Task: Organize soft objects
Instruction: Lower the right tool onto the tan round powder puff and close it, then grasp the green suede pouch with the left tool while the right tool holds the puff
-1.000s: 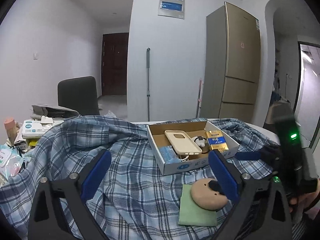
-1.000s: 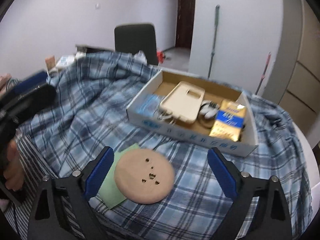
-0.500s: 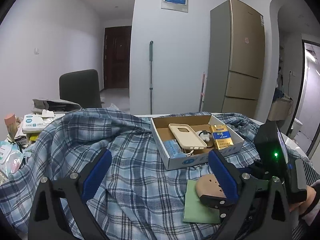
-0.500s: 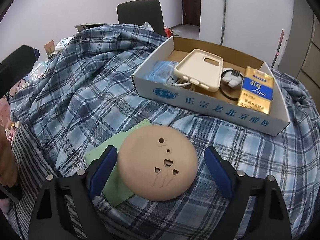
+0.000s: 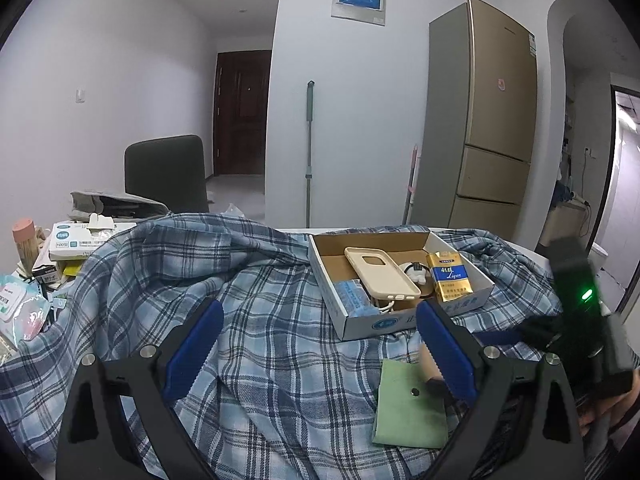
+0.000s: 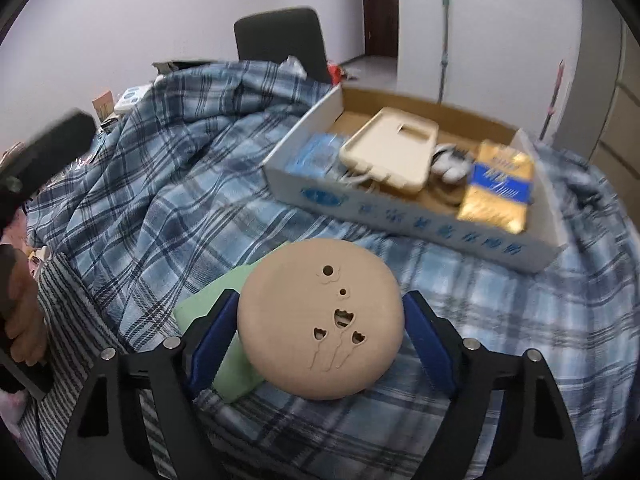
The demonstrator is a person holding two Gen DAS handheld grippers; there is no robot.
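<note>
Left wrist view: left gripper [image 5: 316,344] has fingers spread wide w/ nothing between, above the blue plaid shirt [image 5: 256,320]. Green pouch [image 5: 412,404] lies at 4 o'clock.

Right wrist view: right gripper [image 6: 320,336] is closing round the tan round puff [image 6: 320,320], smooth w/ small flower cut-outs, at 6 o'clock; can't tell if the pads touch it. Box [image 6: 400,208] at 1 o'clock.

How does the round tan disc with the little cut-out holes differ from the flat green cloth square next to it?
The round tan disc is thick and domed; the flat green cloth square is thin. The disc has cut-out holes; the cloth is plain, with one small stud. The disc sits between closing hand-held gripper fingers; the cloth lies partly beneath it. Both rest on the blue plaid fabric.
</note>
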